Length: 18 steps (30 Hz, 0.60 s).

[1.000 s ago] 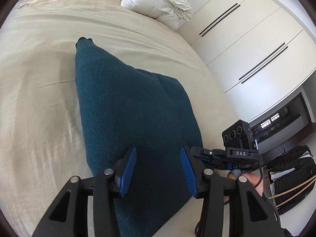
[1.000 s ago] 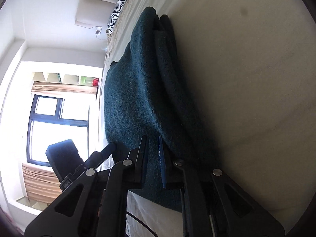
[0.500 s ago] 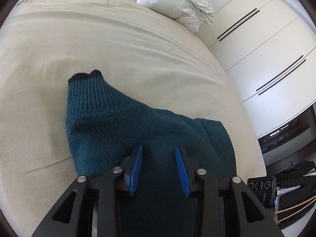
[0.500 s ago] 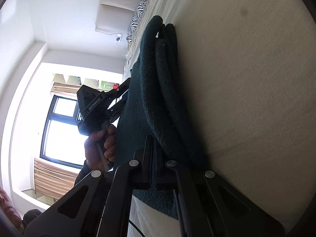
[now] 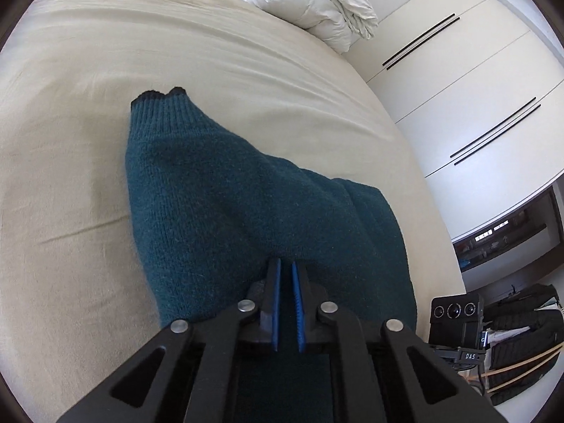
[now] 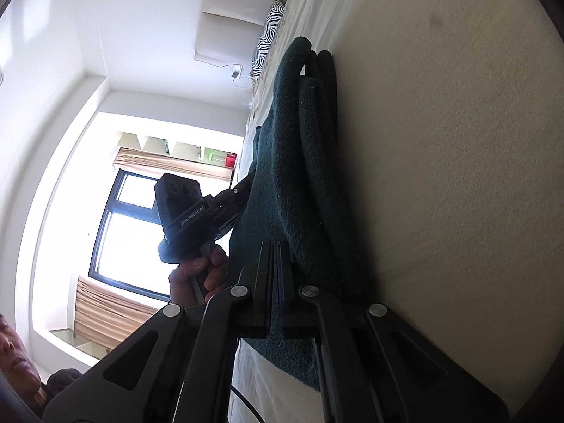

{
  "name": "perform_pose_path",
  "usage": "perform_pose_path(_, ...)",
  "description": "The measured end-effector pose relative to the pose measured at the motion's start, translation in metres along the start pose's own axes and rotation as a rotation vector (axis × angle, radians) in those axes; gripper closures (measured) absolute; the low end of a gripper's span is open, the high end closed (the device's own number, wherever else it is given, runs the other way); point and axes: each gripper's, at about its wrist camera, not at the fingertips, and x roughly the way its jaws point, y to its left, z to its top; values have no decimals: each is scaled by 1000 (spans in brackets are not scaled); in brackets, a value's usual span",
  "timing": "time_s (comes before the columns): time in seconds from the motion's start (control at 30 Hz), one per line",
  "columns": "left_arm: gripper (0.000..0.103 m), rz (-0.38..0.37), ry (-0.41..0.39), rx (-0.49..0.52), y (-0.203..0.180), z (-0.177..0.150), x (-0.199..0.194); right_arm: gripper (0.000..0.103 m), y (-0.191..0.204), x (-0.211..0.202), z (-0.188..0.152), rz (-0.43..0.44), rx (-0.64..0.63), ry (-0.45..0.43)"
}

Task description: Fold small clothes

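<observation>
Both tongs are pinched narrow on the near edge of the teal sweater [image 5: 246,194], likely so the person can lift that edge and carry it over in a fold. The left gripper [image 5: 285,275] holds the knit right at its tips; the right gripper [image 6: 275,257] clamps a top layer. Beyond them the sweater stretches away over the bed [image 5: 88,88], its ribbed cuff [image 5: 158,105] farthest out.

Sweater [image 5: 246,204] lies on bed [image 5: 88,141]; duvet [image 5: 310,3] behind it, wardrobe [image 5: 476,88] right of bed.
</observation>
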Motion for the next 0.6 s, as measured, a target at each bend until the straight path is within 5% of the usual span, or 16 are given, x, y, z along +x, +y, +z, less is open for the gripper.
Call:
perform_pose_path(0.03, 95, 12, -3, 14, -5, 0, -5, 101, 0, -1, 0, 9, -2, 0)
perform_pose_path(0.13, 76, -26, -21, 60, -25, -15, -25, 100, -2, 1, -2, 34, -5, -5)
perform_pose_path(0.3, 74, -102, -9, 48, -32, -67, -35, 100, -2, 2, -4, 38, -10, -10)
perform_pose_path(0.37, 76, -80, 23, 62, -28, -87, -22, 100, -2, 2, -5, 39, -9, -12)
perform_pose_path(0.43, 94, -55, 19, 56, -16, -95, -11, 100, -2, 2, -5, 36, -9, -13)
perform_pose_path(0.53, 96, -112, 8, -26, -6, -93, -22, 99, -3, 0, -7, 33, -12, -27)
perform_pose_path(0.6, 78, -108, -26, 32, -21, -99, -39, 97, 5, -3, -9, 29, -27, -42)
